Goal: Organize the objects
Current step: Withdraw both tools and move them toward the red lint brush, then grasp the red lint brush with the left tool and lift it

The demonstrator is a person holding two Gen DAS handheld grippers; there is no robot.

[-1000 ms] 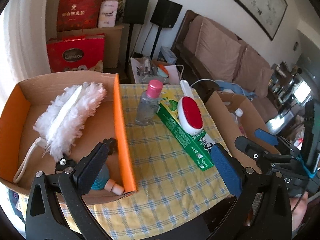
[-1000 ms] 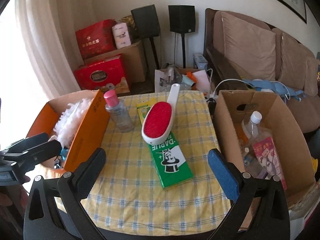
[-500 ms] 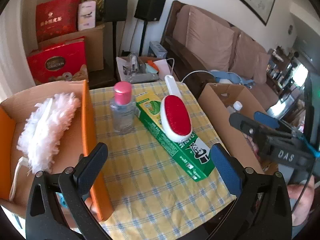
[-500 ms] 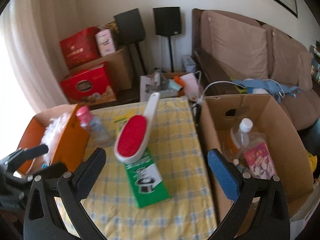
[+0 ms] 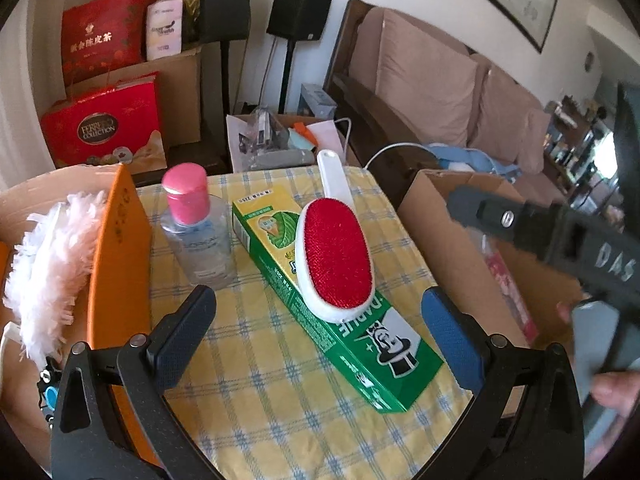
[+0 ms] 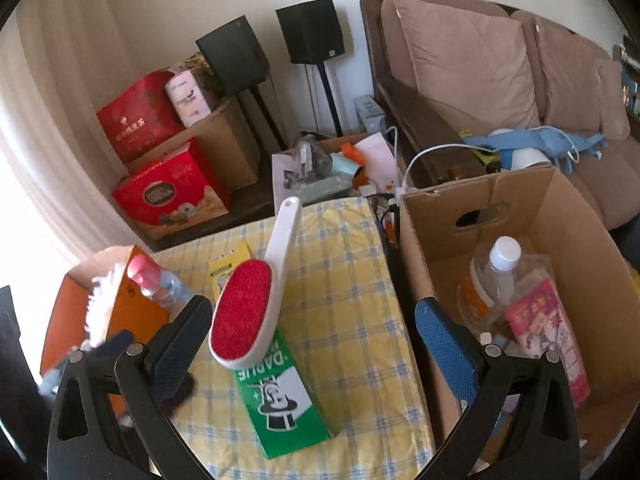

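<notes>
bare tablecloth (image 5: 280, 392) in front, boxes (image 6: 500, 208) flanking both sides

Checked cloth tablecloth (image 5: 280, 380); glossy green carton (image 5: 360, 344); fuzzy brush (image 5: 336, 260)

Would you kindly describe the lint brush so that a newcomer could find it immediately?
Look at the table with the yellow checked cloth, between the orange box and the brown carton. On it lies a long green box, and the lint brush rests on top. It alone has a red oval pad and a white handle, unlike the pink-capped clear bottle beside it.
</notes>
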